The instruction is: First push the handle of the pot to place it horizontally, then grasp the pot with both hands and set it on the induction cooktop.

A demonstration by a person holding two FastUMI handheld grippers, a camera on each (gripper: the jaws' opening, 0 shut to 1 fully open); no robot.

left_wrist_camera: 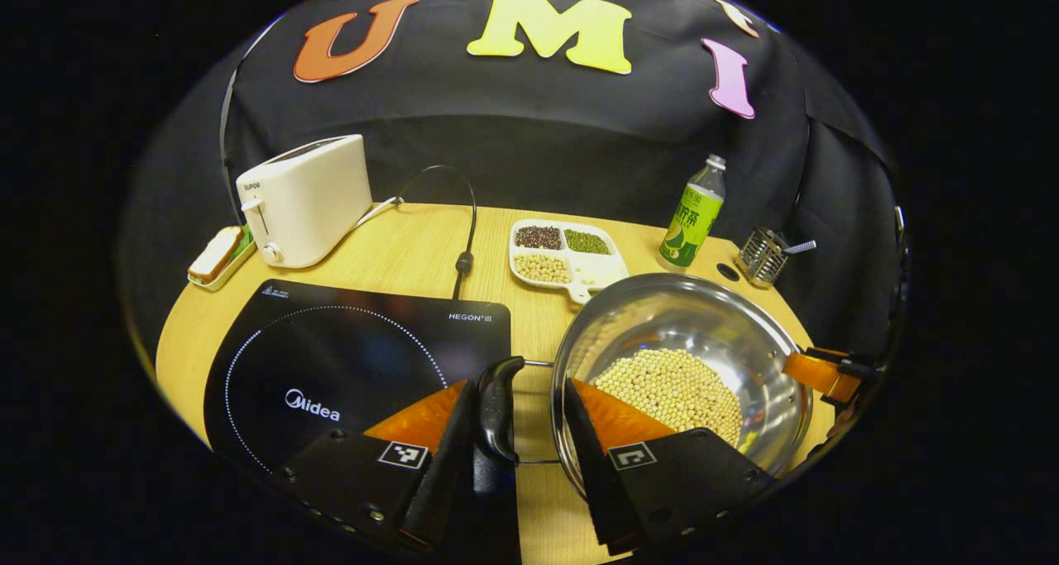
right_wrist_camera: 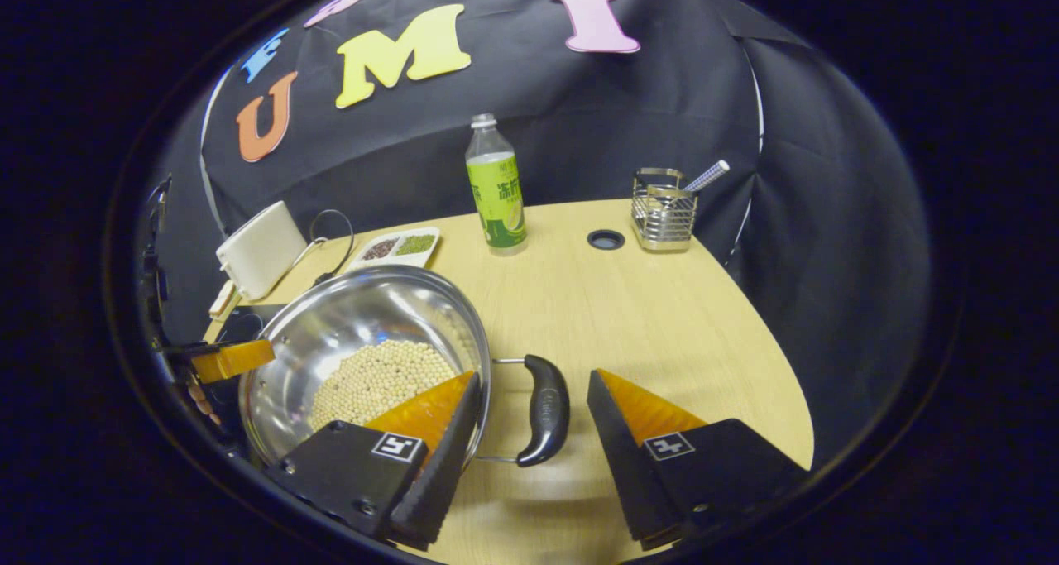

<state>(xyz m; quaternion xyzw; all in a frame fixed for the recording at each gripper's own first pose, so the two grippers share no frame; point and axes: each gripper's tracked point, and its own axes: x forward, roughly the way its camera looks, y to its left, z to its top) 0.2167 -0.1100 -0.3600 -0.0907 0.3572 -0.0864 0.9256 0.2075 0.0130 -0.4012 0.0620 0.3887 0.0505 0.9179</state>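
Both grippers spread wide, the left gripper [left_wrist_camera: 513, 433] and right gripper [right_wrist_camera: 534, 420] each straddle a handle [left_wrist_camera: 499, 412] on opposite sides of the pot [left_wrist_camera: 728, 333], cooktop [left_wrist_camera: 347, 358] lying leftward.

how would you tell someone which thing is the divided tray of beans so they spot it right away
Start at the wooden table. Toward its back edge, between the white toaster and the green-labelled bottle, lies the divided tray. It alone is flat and white with separate compartments of dark, green and pale beans.
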